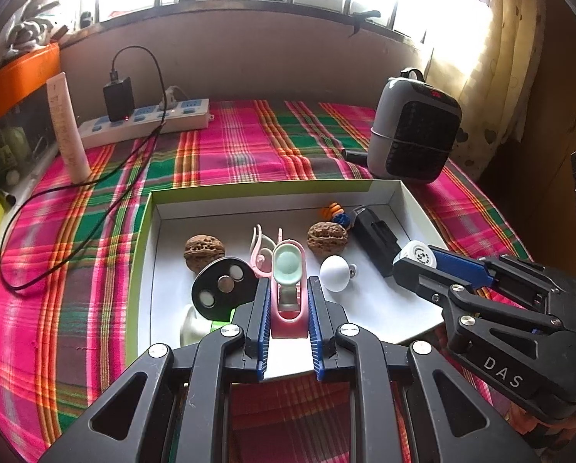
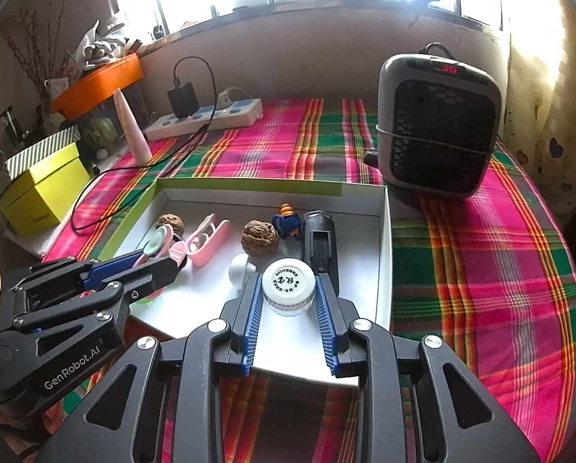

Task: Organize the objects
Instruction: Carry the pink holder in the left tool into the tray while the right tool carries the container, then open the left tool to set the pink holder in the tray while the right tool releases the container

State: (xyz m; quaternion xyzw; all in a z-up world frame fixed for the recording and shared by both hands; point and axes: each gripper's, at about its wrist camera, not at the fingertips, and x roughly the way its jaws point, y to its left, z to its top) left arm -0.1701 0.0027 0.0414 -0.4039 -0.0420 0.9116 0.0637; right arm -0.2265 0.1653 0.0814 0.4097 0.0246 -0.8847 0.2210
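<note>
1. Two hand-held grippers hang over a shallow white box lid (image 1: 400, 193) w/ green outer edge, set on a pink-and-green plaid cloth (image 1: 249, 142); both tilt down toward the lid, prob. so each load can be put inside.
2. Left gripper (image 1: 288, 297) is clamped on a pink clip-like gadget w/ mint round pad (image 1: 288, 270); jaws pinch its narrow pink base, pad end sticking forward over the lid floor; gripping low likely leaves the front end free to go down first.
3. Right gripper (image 2: 288, 293) grips a small white round jar w/ printed lid (image 2: 288, 283); blue ribbed pads press its two sides, cap facing up; jar sits over the lid's near right part, beside a black rectangular device (image 2: 320, 243).
4. Already in the lid: two walnuts (image 2: 260, 237), a second pink clip (image 2: 207, 241), a white knob (image 1: 336, 272), a small blue-and-orange figure (image 2: 288, 220), a black disc w/ round studs (image 1: 222, 287); spread apart, not sorted by kind as far as I can tell.
5. Behind the lid: a grey heater (image 2: 438, 123) at right, a power strip w/ black charger (image 1: 145, 119) at left; both well apart from the work.
6. Judgement: both items are mid-carry; whether either touches the lid floor I cannot tell.
</note>
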